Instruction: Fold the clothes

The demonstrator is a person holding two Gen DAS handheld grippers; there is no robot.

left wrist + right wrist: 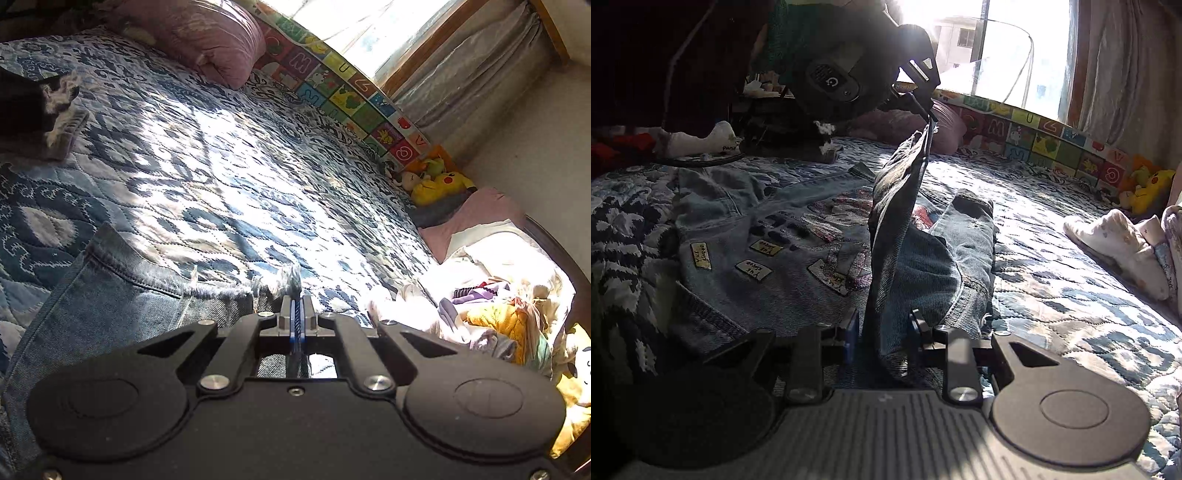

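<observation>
1. We see the left tongs [296,295] pressed together on a frayed edge of the denim jacket [798,251], a strip of blue cloth pinched between their two fingers.
2. From the right wrist view the left tongs [925,112] hang raised above the bed quilt [229,177], tilted down, and lift one denim flap into a steep upright ridge.
3. We see the right tongs [882,332] low over the quilt at the jacket's near hem, fingers apart, with the foot of that lifted flap standing between them; we cannot tell whether either finger touches the cloth.
4. The rest of the jacket lies flat on the quilt, its patches [753,269] and printed panel facing up, left of the raised ridge.
5. The far side of the jacket sits in deep shadow beneath the left tongs' body, and its collar end is hard to make out.
6. The person holding the tongs is mostly hidden; only a dark shape shows behind the left tongs, against strong window glare.
7. Beyond the jacket, at the bed's far edge, we see a pink pillow [207,40] and an alphabet play mat [343,96] standing along the window side.
8. Well right of the jacket, a yellow plush toy [441,184] and a clothes pile [495,306] lie partly washed out by sunlight.
</observation>
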